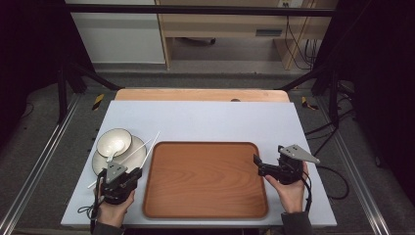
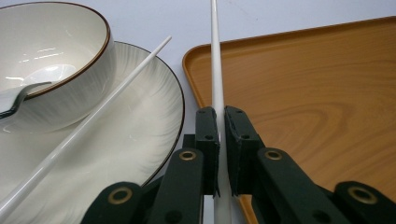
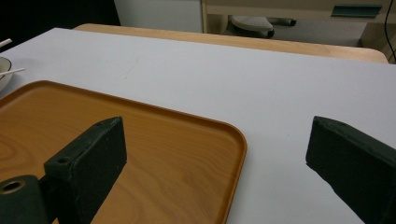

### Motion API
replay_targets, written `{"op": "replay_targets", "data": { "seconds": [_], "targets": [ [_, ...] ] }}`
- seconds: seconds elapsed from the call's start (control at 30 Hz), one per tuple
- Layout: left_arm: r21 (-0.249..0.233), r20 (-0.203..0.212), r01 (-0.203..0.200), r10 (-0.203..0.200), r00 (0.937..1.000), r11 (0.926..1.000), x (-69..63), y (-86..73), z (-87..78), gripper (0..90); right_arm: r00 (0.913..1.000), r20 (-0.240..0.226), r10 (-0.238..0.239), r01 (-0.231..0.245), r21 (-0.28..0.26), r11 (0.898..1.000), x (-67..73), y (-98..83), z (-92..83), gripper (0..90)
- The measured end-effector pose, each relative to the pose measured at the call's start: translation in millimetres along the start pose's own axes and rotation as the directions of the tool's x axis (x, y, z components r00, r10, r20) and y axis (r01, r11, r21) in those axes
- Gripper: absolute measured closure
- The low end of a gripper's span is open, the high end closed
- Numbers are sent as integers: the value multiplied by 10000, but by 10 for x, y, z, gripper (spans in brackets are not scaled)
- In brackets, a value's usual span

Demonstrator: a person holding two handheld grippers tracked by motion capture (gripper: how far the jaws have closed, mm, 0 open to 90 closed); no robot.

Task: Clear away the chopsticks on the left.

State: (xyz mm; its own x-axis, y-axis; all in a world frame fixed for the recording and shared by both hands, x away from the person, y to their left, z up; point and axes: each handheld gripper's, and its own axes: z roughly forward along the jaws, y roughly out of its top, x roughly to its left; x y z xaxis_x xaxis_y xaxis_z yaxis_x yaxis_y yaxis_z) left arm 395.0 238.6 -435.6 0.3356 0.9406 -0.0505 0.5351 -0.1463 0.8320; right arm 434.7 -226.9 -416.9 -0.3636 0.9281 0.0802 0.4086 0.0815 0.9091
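The left hand-held gripper point(image 2: 220, 140) is clamped on one white chopstick point(image 2: 216, 70), whose long axis runs straight ahead of the jaws, along the tray's point(image 2: 303, 93) left rim. The tray lies just to its right. The right hand-held gripper point(image 3: 215, 158) gapes empty.

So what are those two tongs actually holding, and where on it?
The left tongs pinch one white chopstick near its lower end, beside the tray. The right tongs stand open, holding nothing.
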Motion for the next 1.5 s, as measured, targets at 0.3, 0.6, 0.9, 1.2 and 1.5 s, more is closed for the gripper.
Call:
{"op": "replay_targets", "data": {
  "seconds": [0.3,0.6,0.9,1.2,1.5],
  "targets": [
    [-360,-519,448,-466,9976,9983,-225,6,-26,842,10000,-28,87,-87,-142,9999,-12,23,-31,52],
    [-869,-855,972,-1046,9908,9915,-399,-139,-15,841,10000,-69,37,-37,-47,10000,1,14,-9,51],
    [-948,-1096,1744,-1844,9767,9801,-467,-321,111,842,9999,-113,41,-41,6,10000,2,8,5,51],
    [-640,-1354,1940,-2011,9702,9789,-494,-412,267,841,9999,-102,53,-52,126,9999,10,-7,29,51],
    [-183,-1482,1989,-1994,9687,9799,-497,-409,339,841,10000,-95,-11,12,165,9999,11,-11,36,51]
  ]
}}
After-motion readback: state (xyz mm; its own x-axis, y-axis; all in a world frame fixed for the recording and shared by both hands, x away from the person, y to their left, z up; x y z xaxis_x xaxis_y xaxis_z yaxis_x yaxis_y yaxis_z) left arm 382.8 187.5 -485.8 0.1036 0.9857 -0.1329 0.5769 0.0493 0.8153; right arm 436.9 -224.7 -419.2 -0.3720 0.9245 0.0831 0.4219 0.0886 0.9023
